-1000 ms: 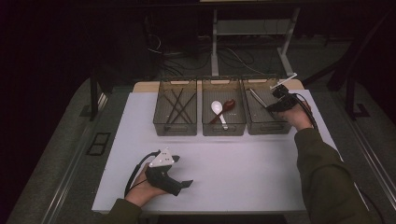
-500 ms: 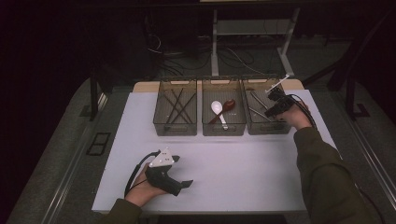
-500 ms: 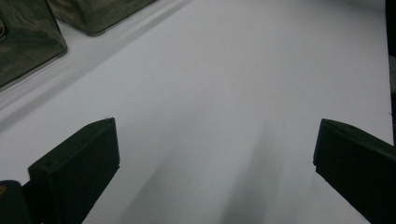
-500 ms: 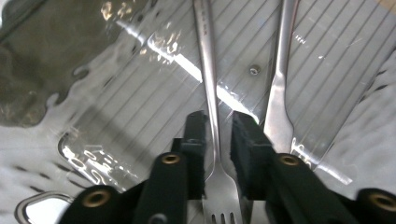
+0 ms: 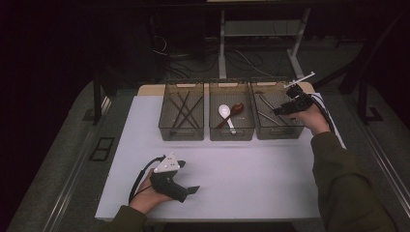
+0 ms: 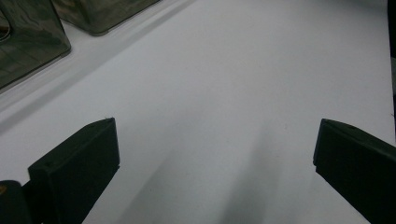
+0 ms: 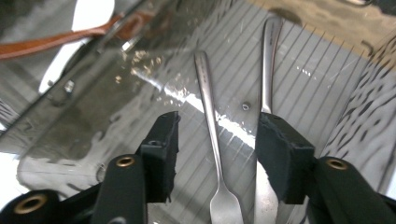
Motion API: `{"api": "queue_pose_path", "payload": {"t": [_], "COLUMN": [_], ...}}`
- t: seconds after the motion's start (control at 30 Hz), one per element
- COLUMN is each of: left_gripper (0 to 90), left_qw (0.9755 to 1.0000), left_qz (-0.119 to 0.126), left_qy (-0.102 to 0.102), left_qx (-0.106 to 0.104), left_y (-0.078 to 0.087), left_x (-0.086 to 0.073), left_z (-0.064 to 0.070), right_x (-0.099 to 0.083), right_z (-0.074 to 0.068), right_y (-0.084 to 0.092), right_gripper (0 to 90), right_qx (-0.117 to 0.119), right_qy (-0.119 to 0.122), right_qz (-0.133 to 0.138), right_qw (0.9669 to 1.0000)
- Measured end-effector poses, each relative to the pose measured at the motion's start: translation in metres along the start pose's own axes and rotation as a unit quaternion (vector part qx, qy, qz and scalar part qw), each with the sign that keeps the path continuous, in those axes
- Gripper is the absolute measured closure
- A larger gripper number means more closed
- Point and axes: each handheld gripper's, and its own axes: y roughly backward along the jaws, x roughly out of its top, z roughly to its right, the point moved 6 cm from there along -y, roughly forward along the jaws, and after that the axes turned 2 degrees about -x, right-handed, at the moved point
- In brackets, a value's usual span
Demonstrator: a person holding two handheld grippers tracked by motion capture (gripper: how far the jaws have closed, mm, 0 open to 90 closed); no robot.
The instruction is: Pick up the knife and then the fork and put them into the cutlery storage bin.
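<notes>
In the right-hand bin (image 5: 278,126): two metal utensils (image 7: 209,126), lying flat. Right gripper (image 7: 215,154) above, jaws just parted, pads pressing nothing. Left gripper (image 6: 210,158): released, on table (image 5: 241,169).

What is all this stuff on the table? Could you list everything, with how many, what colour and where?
bins: three, clear dark-tinted, side by side at the far edge of the mat.
sticks: several, dark, crossed in the left bin; exact number hard to tell.
white spoon: one, in the middle bin.
brown spoon: one, reddish-brown, in the middle bin, crossing the white one.
metal cutlery: two silver pieces, lying in the right bin.
mat: one, white, covering the table.
left gripper: one, black, jaws open and empty, resting low on the near mat.
right gripper: one, black, over the right bin; its jaws have just been opening, one silver handle lying between them, not pressed.
</notes>
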Motion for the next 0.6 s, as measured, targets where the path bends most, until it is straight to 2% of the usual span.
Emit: {"api": "queue_pose_path", "payload": {"t": [0.33, 0.6], "left_gripper": [0.0, 0.0], "left_qw": [0.9999, 0.9999], "left_qz": [0.006, 0.009], "left_qy": [0.005, 0.011], "left_qx": [0.006, 0.008], "left_y": [0.001, 0.002], "left_x": [0.001, 0.001], "left_z": [-0.004, -0.006], "right_x": [-0.002, -0.014], "right_z": [-0.006, -0.012], "right_y": [0.022, 0.035], "right_gripper": [40.6, 37.1], "right_qx": [0.026, 0.026], "right_qy": [-0.007, -0.01], "right_qz": [0.059, 0.097], "right_qw": [0.9979, 0.9949]}}
